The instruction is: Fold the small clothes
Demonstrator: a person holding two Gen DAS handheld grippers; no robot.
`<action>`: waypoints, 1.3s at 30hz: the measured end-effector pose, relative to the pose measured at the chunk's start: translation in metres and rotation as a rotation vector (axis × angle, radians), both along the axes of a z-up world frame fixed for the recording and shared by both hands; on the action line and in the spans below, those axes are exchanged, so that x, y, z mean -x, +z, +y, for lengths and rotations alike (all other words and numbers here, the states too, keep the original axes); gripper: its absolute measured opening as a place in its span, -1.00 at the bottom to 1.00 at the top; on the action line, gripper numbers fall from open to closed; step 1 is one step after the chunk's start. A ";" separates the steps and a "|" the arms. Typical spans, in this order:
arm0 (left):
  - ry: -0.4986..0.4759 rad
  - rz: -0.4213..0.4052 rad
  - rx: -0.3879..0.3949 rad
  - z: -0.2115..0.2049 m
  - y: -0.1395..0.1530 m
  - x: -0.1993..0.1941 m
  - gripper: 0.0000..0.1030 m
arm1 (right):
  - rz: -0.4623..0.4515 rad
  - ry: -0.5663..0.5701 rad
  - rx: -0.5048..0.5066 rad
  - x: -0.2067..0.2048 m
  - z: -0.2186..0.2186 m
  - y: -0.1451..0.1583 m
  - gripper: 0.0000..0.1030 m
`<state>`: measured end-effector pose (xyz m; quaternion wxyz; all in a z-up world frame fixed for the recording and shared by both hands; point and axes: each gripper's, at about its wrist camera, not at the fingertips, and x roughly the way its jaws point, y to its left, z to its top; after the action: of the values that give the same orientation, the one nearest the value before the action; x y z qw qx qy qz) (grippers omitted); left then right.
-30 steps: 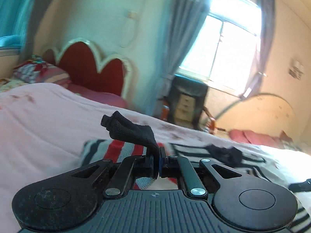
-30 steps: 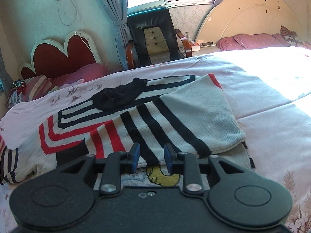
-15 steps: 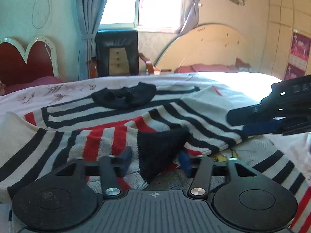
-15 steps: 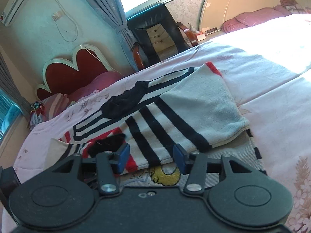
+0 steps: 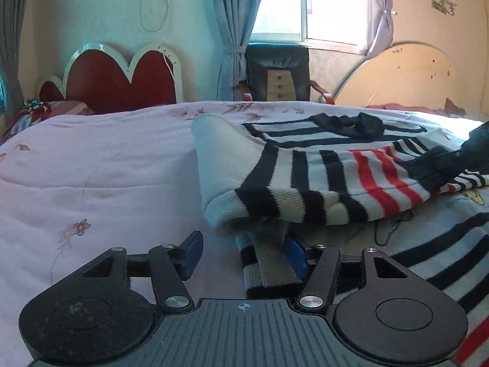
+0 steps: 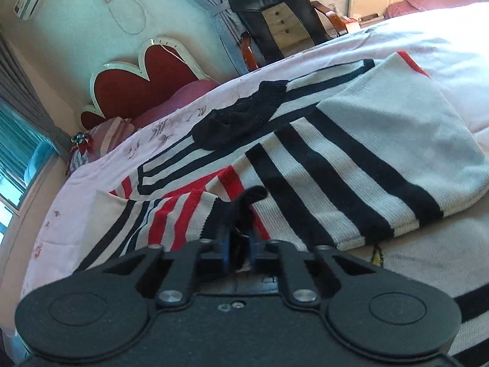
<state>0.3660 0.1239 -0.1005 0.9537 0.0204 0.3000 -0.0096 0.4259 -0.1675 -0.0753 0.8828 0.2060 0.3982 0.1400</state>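
Note:
A white sweater [image 6: 351,140] with black and red stripes lies spread on the bed, black collar [image 6: 241,119] at the far side. Both sleeves are folded across its body. My right gripper [image 6: 240,252] is closing, its pads pinching the black cuff [image 6: 247,202] of the left sleeve. In the left wrist view the folded left sleeve [image 5: 275,180] lies just ahead, and the right gripper [image 5: 458,159] shows at the right edge. My left gripper [image 5: 244,253] stands open low at the sweater's left side, the striped hem [image 5: 269,263] lying between its fingers against the right pad.
The pink flowered bedspread [image 5: 91,168] stretches to the left. Beyond the bed stand a red heart-shaped headboard [image 5: 122,79], a black chair [image 5: 278,70] under the window, and a cream headboard [image 5: 397,76]. Pink pillows [image 6: 428,0] lie at the far right.
My left gripper let go of the black cuff, opened, and dropped to the sweater's left hem. My right gripper opened wider, moved left over the sleeve and closed on the cuff.

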 end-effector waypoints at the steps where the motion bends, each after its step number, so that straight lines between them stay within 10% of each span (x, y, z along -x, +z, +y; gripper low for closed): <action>1: 0.009 0.007 0.014 0.002 -0.002 -0.008 0.13 | -0.046 0.005 0.044 0.003 0.001 0.009 -0.86; 6: 0.013 -0.014 0.036 -0.001 0.001 -0.026 -0.08 | -0.257 -0.064 0.231 0.024 -0.023 0.052 -0.86; 10: -0.023 -0.033 0.061 -0.006 0.006 -0.025 -0.23 | -0.102 -0.066 0.224 0.004 -0.051 0.021 -0.86; 24: 0.009 0.036 0.138 0.007 -0.009 -0.032 -0.41 | -0.160 -0.048 0.244 0.011 -0.048 0.019 -0.86; 32: -0.053 -0.014 0.011 -0.001 0.010 -0.007 -0.37 | -0.040 -0.067 0.323 -0.001 -0.047 -0.001 -0.73; 39: -0.125 -0.050 0.132 -0.045 0.037 -0.041 -0.20 | -0.132 -0.001 0.333 0.005 -0.029 0.020 -0.64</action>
<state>0.4068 0.0789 -0.0631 0.9577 -0.0236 0.2729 -0.0882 0.4213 -0.1961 -0.0555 0.9291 0.0473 0.3568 0.0851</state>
